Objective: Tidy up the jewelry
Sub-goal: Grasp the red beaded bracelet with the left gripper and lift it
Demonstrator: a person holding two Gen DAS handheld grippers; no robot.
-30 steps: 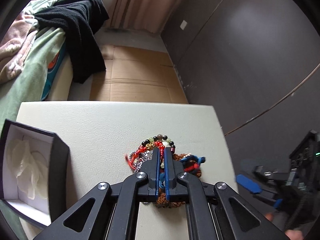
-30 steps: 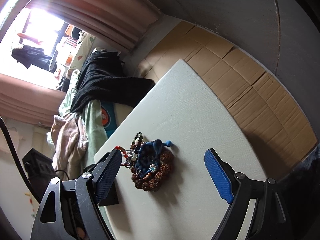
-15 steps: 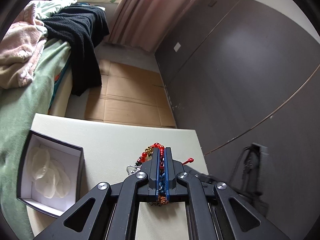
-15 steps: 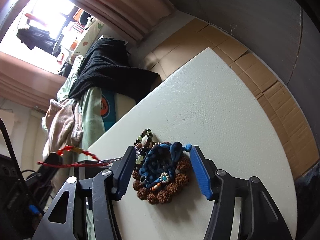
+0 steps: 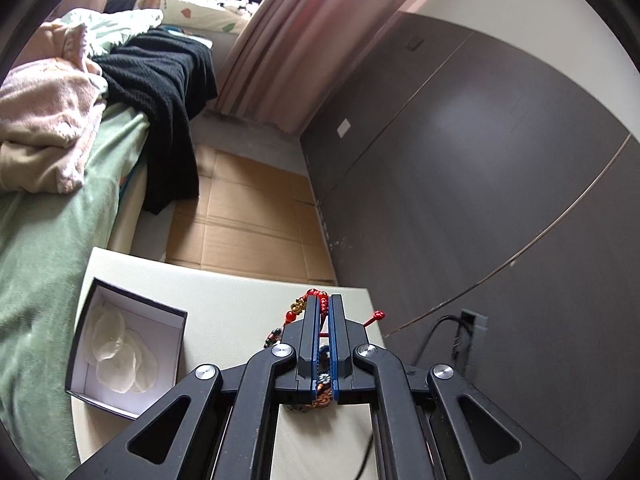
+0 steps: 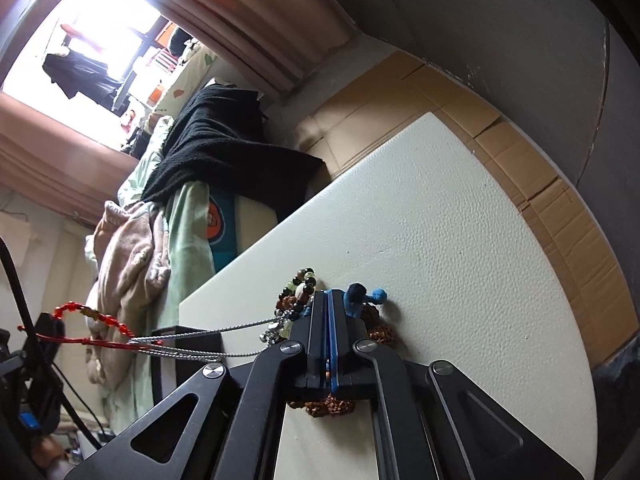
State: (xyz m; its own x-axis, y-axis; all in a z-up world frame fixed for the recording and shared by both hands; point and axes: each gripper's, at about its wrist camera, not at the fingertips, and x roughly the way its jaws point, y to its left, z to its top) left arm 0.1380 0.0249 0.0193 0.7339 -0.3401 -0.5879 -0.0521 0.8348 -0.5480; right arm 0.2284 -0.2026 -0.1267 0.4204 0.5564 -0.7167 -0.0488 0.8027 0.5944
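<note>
My left gripper (image 5: 325,300) is shut on a red beaded bracelet (image 5: 316,298) and holds it raised above the white table (image 5: 232,312). In the right wrist view the same red bracelet (image 6: 94,318) hangs at the left, with a silver chain (image 6: 208,344) stretched from it to the jewelry pile (image 6: 298,300). My right gripper (image 6: 327,296) is shut on the blue cord bracelet (image 6: 358,298) in that pile, pressed on the table. An open dark jewelry box (image 5: 124,348) with a white lining sits at the table's left.
A bed with green sheet (image 5: 48,248), pink blanket (image 5: 44,128) and black garment (image 5: 168,92) lies left of the table. Cardboard (image 5: 248,224) covers the floor beyond. A dark wall (image 5: 480,184) stands to the right. A cable and socket (image 5: 468,320) are near the table's right edge.
My left gripper rose from the pile with the red bracelet, dragging a silver chain taut. My right gripper moved onto the pile and closed from wide open to shut on the blue cord bracelet.
</note>
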